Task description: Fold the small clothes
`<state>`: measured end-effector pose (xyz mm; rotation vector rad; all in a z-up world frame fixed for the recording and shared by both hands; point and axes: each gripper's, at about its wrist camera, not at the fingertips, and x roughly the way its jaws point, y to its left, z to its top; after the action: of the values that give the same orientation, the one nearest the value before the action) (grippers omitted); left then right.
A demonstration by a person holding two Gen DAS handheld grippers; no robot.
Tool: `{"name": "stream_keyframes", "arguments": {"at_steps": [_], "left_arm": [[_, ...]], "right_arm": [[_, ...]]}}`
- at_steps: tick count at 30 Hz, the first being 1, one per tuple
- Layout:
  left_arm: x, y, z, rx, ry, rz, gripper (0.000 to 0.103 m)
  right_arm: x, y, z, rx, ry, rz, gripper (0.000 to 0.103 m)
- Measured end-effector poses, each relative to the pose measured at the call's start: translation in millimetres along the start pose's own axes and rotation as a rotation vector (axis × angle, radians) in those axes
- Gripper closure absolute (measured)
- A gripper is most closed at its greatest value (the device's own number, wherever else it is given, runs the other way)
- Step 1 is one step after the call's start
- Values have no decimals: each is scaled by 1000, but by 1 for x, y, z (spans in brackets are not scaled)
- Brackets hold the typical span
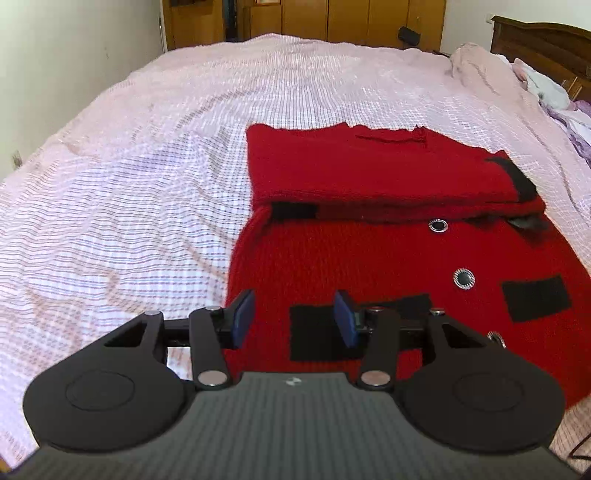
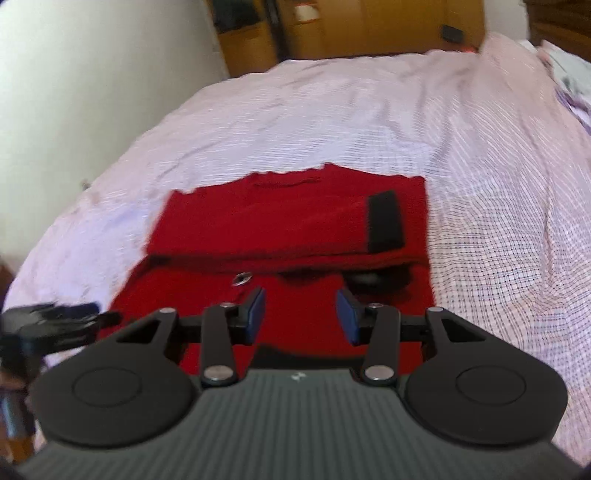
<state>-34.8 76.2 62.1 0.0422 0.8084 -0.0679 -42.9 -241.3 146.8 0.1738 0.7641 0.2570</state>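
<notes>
A small red knitted garment (image 1: 369, 258) with black patches and metal snap buttons lies on the bed. Its far part is folded over toward me, making a thick red band (image 1: 376, 170) across it. My left gripper (image 1: 295, 321) is open and empty, held above the garment's near left edge. In the right wrist view the same garment (image 2: 295, 229) lies ahead, blurred. My right gripper (image 2: 300, 315) is open and empty above the garment's near part. The left gripper (image 2: 55, 321) shows at the left edge of that view.
The bed is covered by a pink-and-white checked sheet (image 1: 147, 166). A heap of crumpled pale clothes (image 1: 546, 88) lies at the far right by the dark wooden headboard (image 1: 543, 40). Wooden wardrobes (image 1: 332, 18) stand beyond the bed, and a white wall (image 1: 55, 55) at the left.
</notes>
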Motion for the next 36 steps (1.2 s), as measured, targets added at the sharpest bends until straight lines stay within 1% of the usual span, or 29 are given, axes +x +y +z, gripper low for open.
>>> {"name": "stream_keyframes", "arguments": {"at_steps": [1, 4, 6, 8, 9, 11, 15, 17, 19, 22, 24, 28, 31, 33, 36], "left_arm": [[-6, 0, -2, 4, -7, 0, 35], [-26, -5, -10, 40, -35, 2, 31], [-37, -10, -17, 65, -44, 0, 30], [-46, -16, -24, 86, -48, -12, 27], [-50, -19, -30, 99, -48, -19, 26], [-55, -28, -42, 126, -41, -28, 25], [-57, -45, -69, 173, -14, -52, 24], [-56, -52, -83, 197, 1, -63, 23], [-51, -60, -97, 222, 18, -67, 23], [-47, -71, -116, 261, 38, -72, 23], [-44, -78, -124, 292, 38, -61, 22], [-40, -91, -132, 353, 30, -30, 20], [-38, -99, -135, 385, 27, -38, 20], [-36, -103, -135, 395, 9, -33, 20], [-32, -103, -126, 380, -24, -30, 20]], "right_arm": [[-10, 5, -1, -9, 0, 17, 57], [-38, 19, -5, -39, -3, 58, 57], [-52, 28, -11, -64, -4, 75, 48], [-58, 40, -23, -113, -3, 78, 42], [-59, 46, -31, -142, -1, 75, 40], [-53, 58, -50, -201, 14, 45, 40], [-26, 79, -96, -320, 52, -66, 40], [-17, 86, -115, -344, 65, -90, 40], [-6, 88, -130, -337, 82, -89, 40], [5, 86, -145, -289, 105, -82, 40], [8, 85, -153, -255, 113, -83, 40], [11, 83, -162, -219, 128, -91, 40], [15, 83, -164, -235, 164, -99, 40], [16, 84, -164, -247, 175, -107, 40], [16, 86, -162, -248, 177, -110, 40]]}}
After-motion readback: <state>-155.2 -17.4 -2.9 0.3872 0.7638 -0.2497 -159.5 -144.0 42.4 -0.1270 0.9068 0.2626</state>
